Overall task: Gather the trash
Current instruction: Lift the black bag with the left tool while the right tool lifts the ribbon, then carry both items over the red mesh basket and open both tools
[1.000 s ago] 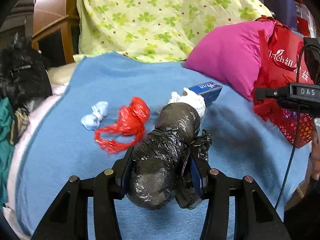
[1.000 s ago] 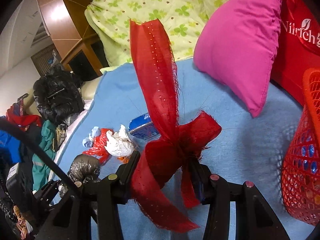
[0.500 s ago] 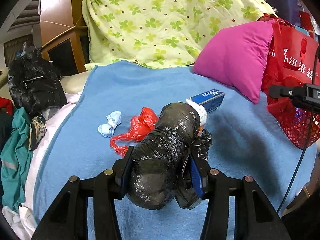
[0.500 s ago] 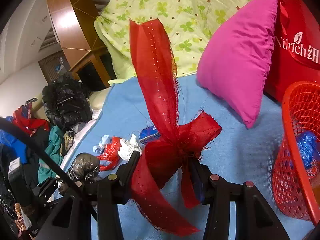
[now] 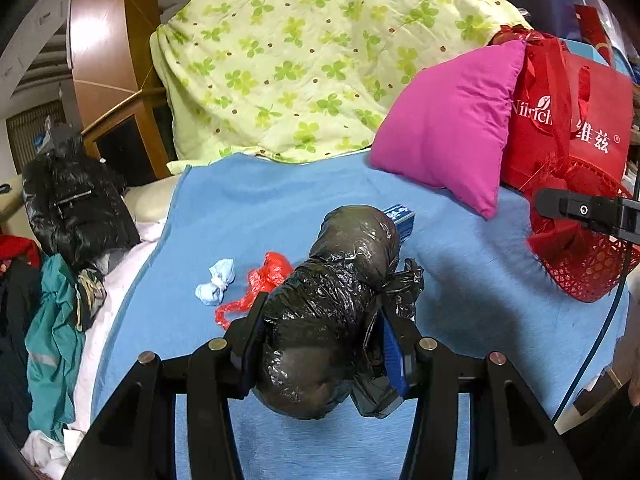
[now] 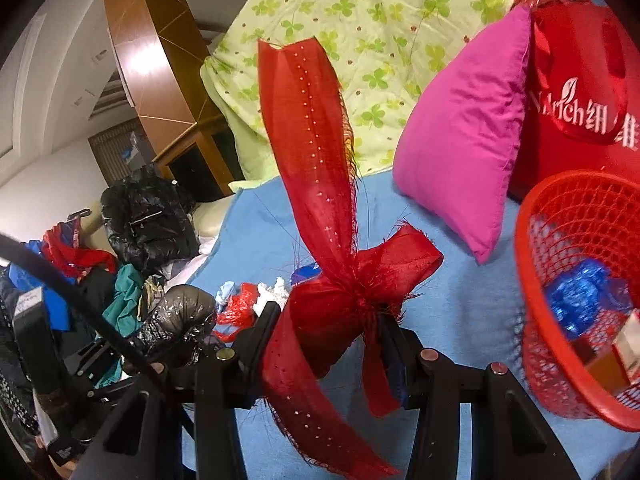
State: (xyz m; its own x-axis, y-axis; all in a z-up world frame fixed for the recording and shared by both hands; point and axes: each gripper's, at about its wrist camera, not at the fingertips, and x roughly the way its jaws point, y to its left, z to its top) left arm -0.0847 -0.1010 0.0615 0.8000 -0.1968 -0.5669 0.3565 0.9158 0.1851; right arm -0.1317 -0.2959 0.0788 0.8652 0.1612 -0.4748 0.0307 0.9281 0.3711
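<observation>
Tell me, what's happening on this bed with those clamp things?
A person is clearing trash off the blue blanket with two handheld grippers. The left gripper clamps a black plastic bundle; the right gripper clamps a red ribbon bow, near the red basket. A red bag scrap and a pale blue wad remain.
</observation>
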